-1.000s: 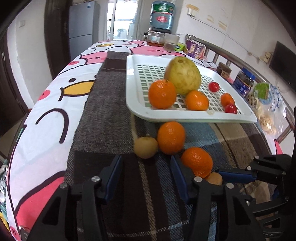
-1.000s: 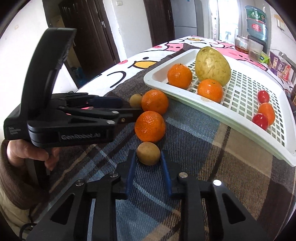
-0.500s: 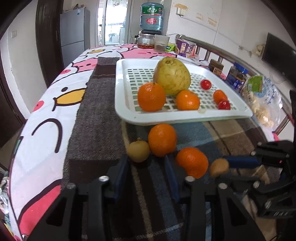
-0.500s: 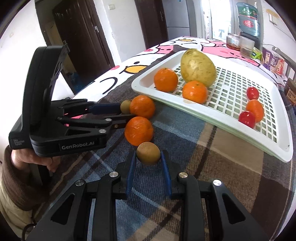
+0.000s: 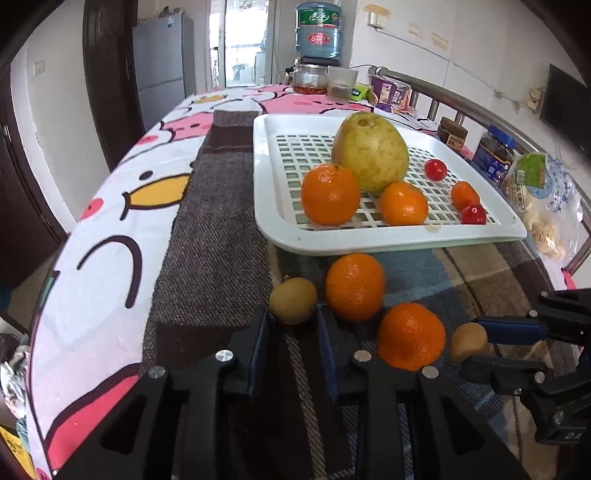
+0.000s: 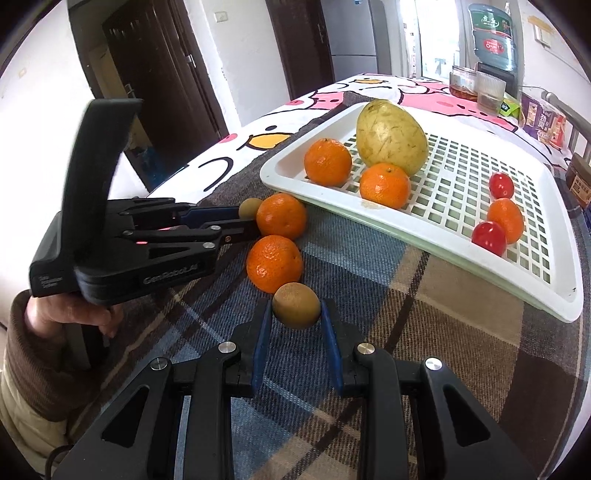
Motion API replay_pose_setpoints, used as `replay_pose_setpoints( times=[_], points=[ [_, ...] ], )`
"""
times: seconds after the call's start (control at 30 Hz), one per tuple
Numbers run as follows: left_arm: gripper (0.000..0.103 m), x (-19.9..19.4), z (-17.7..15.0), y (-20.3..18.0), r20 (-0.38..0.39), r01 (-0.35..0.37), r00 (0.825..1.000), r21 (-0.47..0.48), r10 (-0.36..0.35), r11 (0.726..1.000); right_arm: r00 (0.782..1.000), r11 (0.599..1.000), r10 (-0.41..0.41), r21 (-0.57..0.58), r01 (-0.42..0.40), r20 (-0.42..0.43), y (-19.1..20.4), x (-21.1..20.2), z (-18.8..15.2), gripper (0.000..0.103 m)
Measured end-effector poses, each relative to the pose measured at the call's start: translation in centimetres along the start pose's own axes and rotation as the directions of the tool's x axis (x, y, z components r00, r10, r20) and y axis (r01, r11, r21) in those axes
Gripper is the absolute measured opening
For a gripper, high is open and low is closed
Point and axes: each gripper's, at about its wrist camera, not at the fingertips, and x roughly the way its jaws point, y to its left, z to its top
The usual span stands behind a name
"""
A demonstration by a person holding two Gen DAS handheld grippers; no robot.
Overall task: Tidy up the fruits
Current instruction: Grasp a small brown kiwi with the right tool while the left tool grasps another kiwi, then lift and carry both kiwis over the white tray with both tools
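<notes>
A white slotted tray [image 5: 388, 243] [image 6: 436, 236] holds a large yellow-green pomelo [image 5: 369, 151], several oranges and two red cherry tomatoes. On the cloth in front of it lie two oranges [image 5: 354, 286] [image 5: 410, 336] and two small brown round fruits. My left gripper [image 5: 291, 325] is shut on one brown fruit [image 5: 293, 305], also seen in the right wrist view [image 6: 249, 207]. My right gripper [image 6: 295, 314] is shut on the other brown fruit [image 6: 295, 304] [image 5: 468, 341], held slightly above the cloth.
The table has a plaid cloth [image 5: 221, 229] over a cartoon tablecloth [image 5: 103, 236]. Jars, snack packets and a plastic bag [image 5: 543, 206] line the right edge by a metal rail. A water bottle [image 5: 318, 27] and glass jars stand at the far end.
Both grippers have closed in on the small brown fruits. The right one has lifted its fruit slightly; the left one moved forward and narrowed around its fruit.
</notes>
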Motion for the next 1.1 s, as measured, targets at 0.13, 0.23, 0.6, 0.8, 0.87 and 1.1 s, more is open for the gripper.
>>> replay_pose_setpoints(
  times=[0.13, 0.23, 0.6, 0.8, 0.87, 1.1],
  points=[
    [0.029, 0.3, 0.2, 0.0, -0.001, -0.025, 1.0, -0.005, 0.025, 1.0, 1.0, 1.0, 0.0, -0.001, 0.0, 0.002, 0.0, 0.0, 0.0, 0.026],
    [0.027, 0.2, 0.3, 0.3, 0.003, -0.01, 1.0, -0.034, 0.01, 0.999, 1.0, 1.0, -0.002, 0.0, 0.002, 0.002, -0.1, 0.0, 0.0, 0.026],
    [0.027, -3.1, -0.3, -0.2, 0.104, -0.014, 0.994, -0.03, 0.017, 0.999, 0.999, 1.0, -0.006, 0.03, 0.005, 0.042, -1.0, -1.4, 0.4, 0.026],
    [0.027, -5.1, 0.2, -1.1, 0.162, 0.052, 0.986, -0.023, -0.048, 0.998, 0.997, 0.998, 0.002, 0.056, -0.006, 0.073, -1.9, -2.6, 0.7, 0.026],
    [0.027, -5.5, 0.4, -1.8, 0.171, 0.082, 0.982, -0.014, -0.079, 0.997, 0.996, 0.998, 0.002, 0.069, -0.008, 0.086, -2.4, -3.1, 0.8, 0.026],
    [0.027, -5.8, 1.3, -4.7, 0.164, 0.141, 0.976, 0.029, -0.144, 0.99, 0.988, 0.987, -0.013, 0.162, -0.012, 0.152, -5.8, -5.2, 1.0, 0.026]
  ],
)
